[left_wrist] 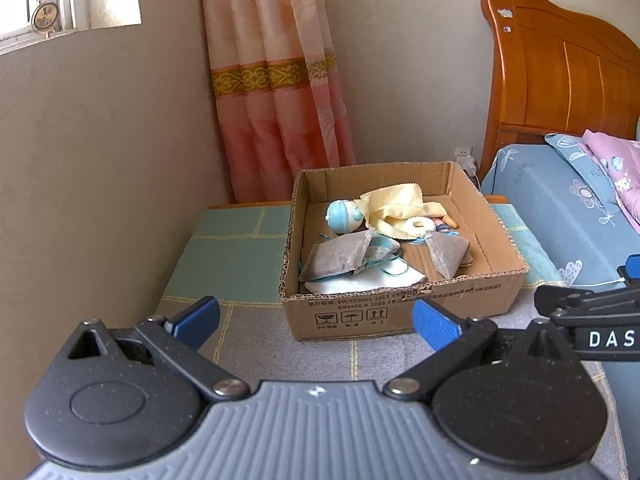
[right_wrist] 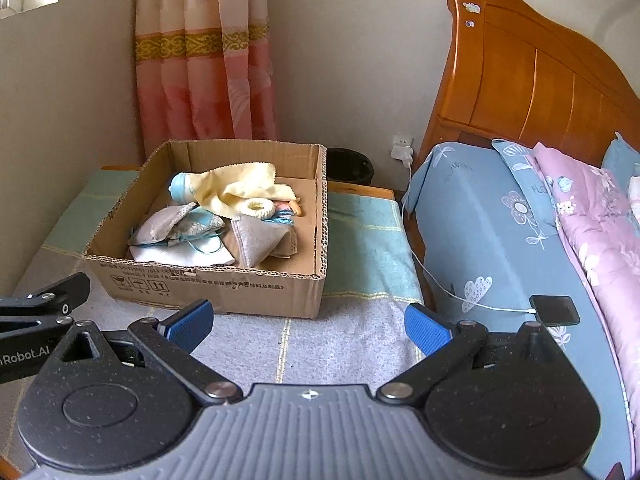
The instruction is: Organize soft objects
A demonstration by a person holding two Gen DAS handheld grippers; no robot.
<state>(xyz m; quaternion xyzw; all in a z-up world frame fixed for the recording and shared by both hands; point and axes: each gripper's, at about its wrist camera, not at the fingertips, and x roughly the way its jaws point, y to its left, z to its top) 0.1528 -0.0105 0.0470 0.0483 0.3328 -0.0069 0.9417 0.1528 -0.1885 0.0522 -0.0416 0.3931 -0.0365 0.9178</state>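
Observation:
An open cardboard box (left_wrist: 400,312) (right_wrist: 208,288) stands on a checked cloth. Inside lie a yellow cloth (left_wrist: 396,206) (right_wrist: 240,190), a pale blue bottle-like toy (left_wrist: 340,216) (right_wrist: 182,188), a white ring scrunchie (left_wrist: 418,226) (right_wrist: 260,206), two grey pouches (left_wrist: 340,258) (left_wrist: 446,256) (right_wrist: 164,226) (right_wrist: 260,240), a patterned blue fabric piece (right_wrist: 200,228) and white fabric (left_wrist: 360,284) (right_wrist: 180,256). My left gripper (left_wrist: 316,322) is open, in front of the box, holding nothing. My right gripper (right_wrist: 308,322) is open too, just before the box's right front corner.
The checked cloth (left_wrist: 224,264) (right_wrist: 360,248) covers a low table in the room's corner. A bed with blue sheet (right_wrist: 480,232), pink quilt (right_wrist: 592,232) and wooden headboard (right_wrist: 532,72) lies to the right. A phone (right_wrist: 554,310) on a cable rests on the bed. A pink curtain (left_wrist: 276,92) hangs behind.

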